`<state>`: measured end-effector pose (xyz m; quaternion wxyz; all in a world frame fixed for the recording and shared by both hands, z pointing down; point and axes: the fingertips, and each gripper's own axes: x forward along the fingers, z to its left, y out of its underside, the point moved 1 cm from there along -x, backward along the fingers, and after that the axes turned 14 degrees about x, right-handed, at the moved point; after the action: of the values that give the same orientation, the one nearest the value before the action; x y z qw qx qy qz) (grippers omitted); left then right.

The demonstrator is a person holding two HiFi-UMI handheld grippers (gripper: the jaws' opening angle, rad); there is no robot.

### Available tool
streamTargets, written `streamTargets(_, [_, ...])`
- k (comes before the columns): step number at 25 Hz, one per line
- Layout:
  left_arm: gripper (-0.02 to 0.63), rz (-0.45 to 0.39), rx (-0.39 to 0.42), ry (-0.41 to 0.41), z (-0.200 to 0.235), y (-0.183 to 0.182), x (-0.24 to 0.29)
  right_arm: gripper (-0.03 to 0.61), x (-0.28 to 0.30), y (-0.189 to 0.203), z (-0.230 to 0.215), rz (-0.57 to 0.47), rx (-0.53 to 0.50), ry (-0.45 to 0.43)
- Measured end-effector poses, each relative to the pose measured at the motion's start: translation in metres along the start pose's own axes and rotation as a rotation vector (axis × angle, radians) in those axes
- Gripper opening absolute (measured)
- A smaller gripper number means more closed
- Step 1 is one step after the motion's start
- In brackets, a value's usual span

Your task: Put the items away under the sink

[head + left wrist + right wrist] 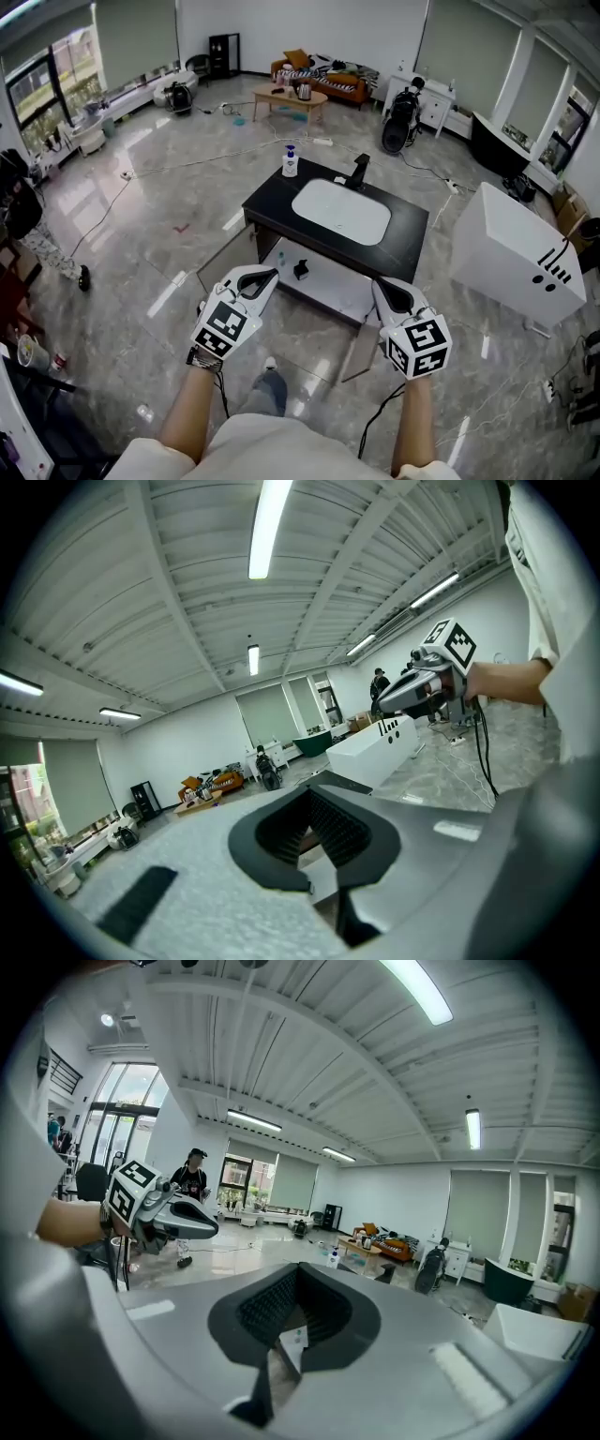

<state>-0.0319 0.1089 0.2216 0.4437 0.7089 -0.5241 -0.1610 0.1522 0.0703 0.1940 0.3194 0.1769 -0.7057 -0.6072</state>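
A black-topped sink cabinet [267, 202] with a white basin [339, 208] and a black faucet [359, 172] stands ahead of me on the floor. Both its doors hang open over a white inner floor [323, 281]. A small black item [301, 271] stands on that floor. A soap bottle [290, 161] with a blue label sits on the counter's far left corner. My left gripper [262, 277] and right gripper [382, 286] are held up in front of the cabinet, both shut with nothing in them. In the left gripper view, the right gripper [427, 682] shows in the air.
A white box-shaped unit [516, 253] lies on the floor to the right. Cables [216, 159] run across the grey tiles. A coffee table [289, 98], a sofa [323, 80] and a black bag [400, 122] stand far behind. A person [28, 225] stands at the left edge.
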Motion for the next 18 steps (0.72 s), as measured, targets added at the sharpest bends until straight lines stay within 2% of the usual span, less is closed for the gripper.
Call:
streamTargets(9, [0.005, -0.029, 0.024, 0.060, 0.097, 0.026, 0.095, 0.006, 0.119, -0.046, -0.049, -0.010, 0.038, 0.015])
streamTargets(18, [0.005, -0.019, 0.001, 0.070, 0.166, 0.068, 0.143, 0.006, 0.203, -0.062, -0.073, 0.004, 0.063, 0.018])
